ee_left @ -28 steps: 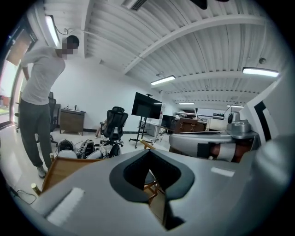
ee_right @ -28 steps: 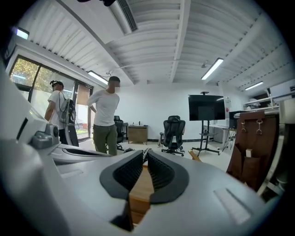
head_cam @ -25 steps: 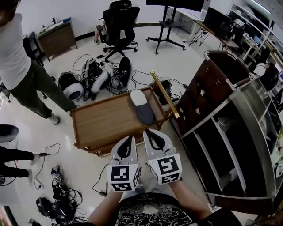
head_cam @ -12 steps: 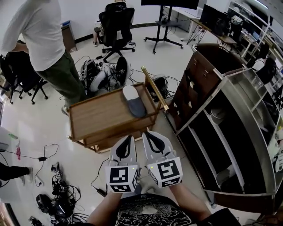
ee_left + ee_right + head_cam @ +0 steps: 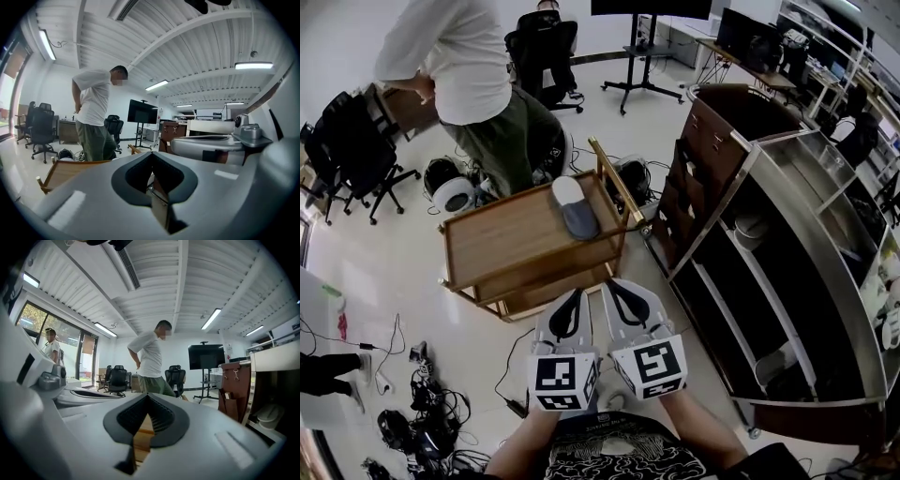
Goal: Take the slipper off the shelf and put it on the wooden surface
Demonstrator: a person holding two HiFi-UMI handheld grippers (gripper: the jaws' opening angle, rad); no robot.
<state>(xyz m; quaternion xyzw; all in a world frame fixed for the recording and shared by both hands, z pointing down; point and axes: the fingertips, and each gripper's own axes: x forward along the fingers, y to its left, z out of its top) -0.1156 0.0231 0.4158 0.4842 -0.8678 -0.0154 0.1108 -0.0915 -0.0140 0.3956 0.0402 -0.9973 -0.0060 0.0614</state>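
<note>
A grey and white slipper (image 5: 570, 208) lies on the right part of the wooden cart top (image 5: 502, 242) in the head view. Both grippers hang low in front of the person, short of the cart and apart from the slipper. The left gripper (image 5: 574, 296) is shut with nothing in it, and the right gripper (image 5: 613, 284) beside it is shut and empty too. In the left gripper view the left gripper (image 5: 151, 154) points toward the cart's wooden edge (image 5: 70, 169). Through the closed right gripper (image 5: 147, 397) only a strip of wood shows.
A tall metal shelf unit (image 5: 811, 272) stands at the right, with pale items (image 5: 753, 228) in its compartments, and a brown cabinet (image 5: 712, 155) behind it. A person in a white shirt (image 5: 464, 56) stands right behind the cart. Office chairs (image 5: 352, 155), bags and cables (image 5: 422, 422) litter the floor.
The person in the white shirt has walked from the far left to just behind the cart. The cart and slipper have drifted up and left in the view. Both grippers stay shut together.
</note>
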